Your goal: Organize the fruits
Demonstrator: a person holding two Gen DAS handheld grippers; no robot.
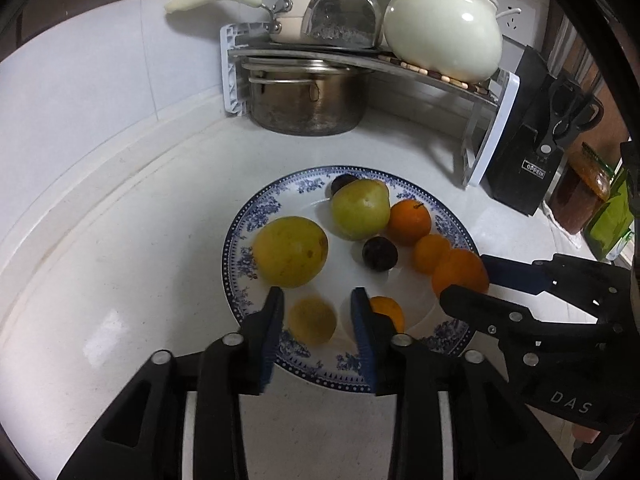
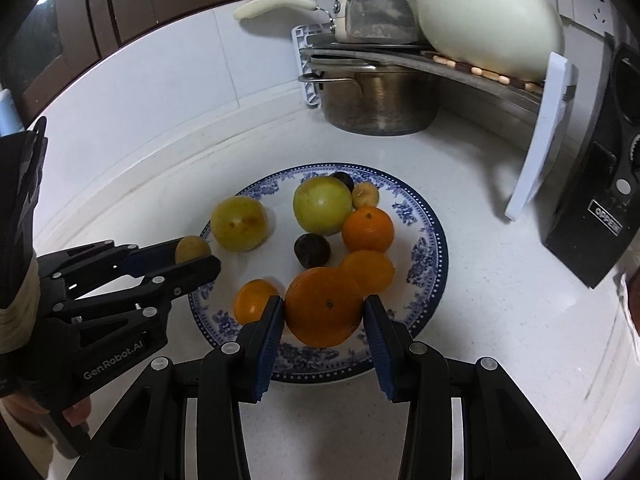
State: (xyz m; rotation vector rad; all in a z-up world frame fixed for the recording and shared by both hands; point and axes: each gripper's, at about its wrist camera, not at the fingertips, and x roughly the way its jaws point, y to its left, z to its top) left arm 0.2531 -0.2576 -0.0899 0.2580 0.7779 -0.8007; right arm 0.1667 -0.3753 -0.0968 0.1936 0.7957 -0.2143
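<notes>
Right hand-held gripper (image 2: 323, 316) clamped on large round orange (image 2: 323, 306), its stem dimple facing up, left hand-held gripper (image 1: 317, 304) parted, small round yellow fruit (image 1: 312, 320) between its fingers, untouched, blue-patterned white plate (image 1: 240, 264) beneath on white bench (image 1: 120, 280)

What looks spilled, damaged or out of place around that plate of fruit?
Nothing stands out. The fruits look whole and are gathered at the blue-patterned plate, and the white counter around it shows no spill or stray pieces.
</notes>
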